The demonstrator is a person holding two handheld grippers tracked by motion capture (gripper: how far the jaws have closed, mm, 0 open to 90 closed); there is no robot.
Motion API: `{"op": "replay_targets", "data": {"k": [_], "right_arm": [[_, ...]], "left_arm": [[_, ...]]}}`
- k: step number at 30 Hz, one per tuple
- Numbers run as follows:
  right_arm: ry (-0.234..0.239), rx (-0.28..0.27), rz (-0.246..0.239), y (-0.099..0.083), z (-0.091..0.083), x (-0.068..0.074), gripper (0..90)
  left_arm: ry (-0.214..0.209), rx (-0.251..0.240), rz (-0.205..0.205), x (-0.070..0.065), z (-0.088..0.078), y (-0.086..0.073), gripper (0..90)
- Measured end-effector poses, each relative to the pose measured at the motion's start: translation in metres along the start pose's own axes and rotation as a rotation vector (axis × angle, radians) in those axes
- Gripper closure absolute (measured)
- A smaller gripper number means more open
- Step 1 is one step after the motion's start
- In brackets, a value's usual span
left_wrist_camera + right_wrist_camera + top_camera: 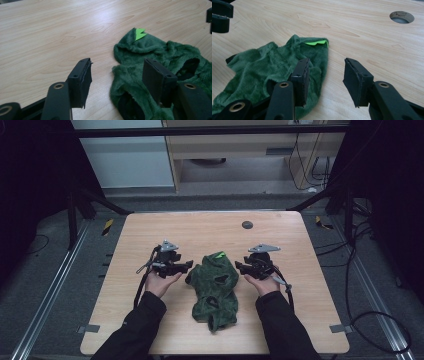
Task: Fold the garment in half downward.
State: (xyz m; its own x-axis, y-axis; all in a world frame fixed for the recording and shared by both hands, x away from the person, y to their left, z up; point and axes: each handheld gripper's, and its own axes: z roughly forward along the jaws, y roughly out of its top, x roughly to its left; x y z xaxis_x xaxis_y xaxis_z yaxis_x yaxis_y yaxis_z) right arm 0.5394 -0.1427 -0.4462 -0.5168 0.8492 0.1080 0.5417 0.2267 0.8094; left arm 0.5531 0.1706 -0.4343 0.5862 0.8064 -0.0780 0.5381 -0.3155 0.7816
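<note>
Your left gripper [116,75] has its fingers spread wide over the near edge of the green fleece garment [216,285], gripping nothing; your right gripper [325,80] is likewise spread and empty, the garment beside its left finger on the table [200,227]

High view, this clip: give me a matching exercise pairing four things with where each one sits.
Things:
1. green fleece garment
2. left gripper
3. right gripper
4. round hole

Places:
A. in the table top, near the far edge
B. beside the garment's left edge, jaws open
C. crumpled at the table's middle, between the grippers
D. beside the garment's right edge, jaws open

Pairs: 1-C, 2-B, 3-D, 4-A
</note>
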Motion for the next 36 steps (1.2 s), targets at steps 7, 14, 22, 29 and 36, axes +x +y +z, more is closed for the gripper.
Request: {"op": "replay_targets", "data": {"k": [7,14,22,29,36], "right_arm": [[0.004,0.006,-0.005,0.007,0.01,0.001,55.8],[0.01,0.015,-0.011,0.013,0.019,0.003,57.2],[0.01,0.022,-0.01,0.013,0.029,0.0,58.2],[0.013,0.045,-0.001,0.009,0.04,-0.005,58.1],[0.012,0.062,0.012,0.005,0.051,-0.008,58.1]], "left_arm": [[0.012,0.002,0.037,-0.007,0.011,0.008,41.7],[0.01,0.022,0.032,-0.008,0.024,0.011,42.8],[0.0,0.03,0.019,-0.007,0.037,0.013,44.0],[-0.007,0.062,0.021,-0.006,0.049,0.012,45.8],[-0.02,0.093,-0.004,-0.001,0.063,0.006,48.1]]}}
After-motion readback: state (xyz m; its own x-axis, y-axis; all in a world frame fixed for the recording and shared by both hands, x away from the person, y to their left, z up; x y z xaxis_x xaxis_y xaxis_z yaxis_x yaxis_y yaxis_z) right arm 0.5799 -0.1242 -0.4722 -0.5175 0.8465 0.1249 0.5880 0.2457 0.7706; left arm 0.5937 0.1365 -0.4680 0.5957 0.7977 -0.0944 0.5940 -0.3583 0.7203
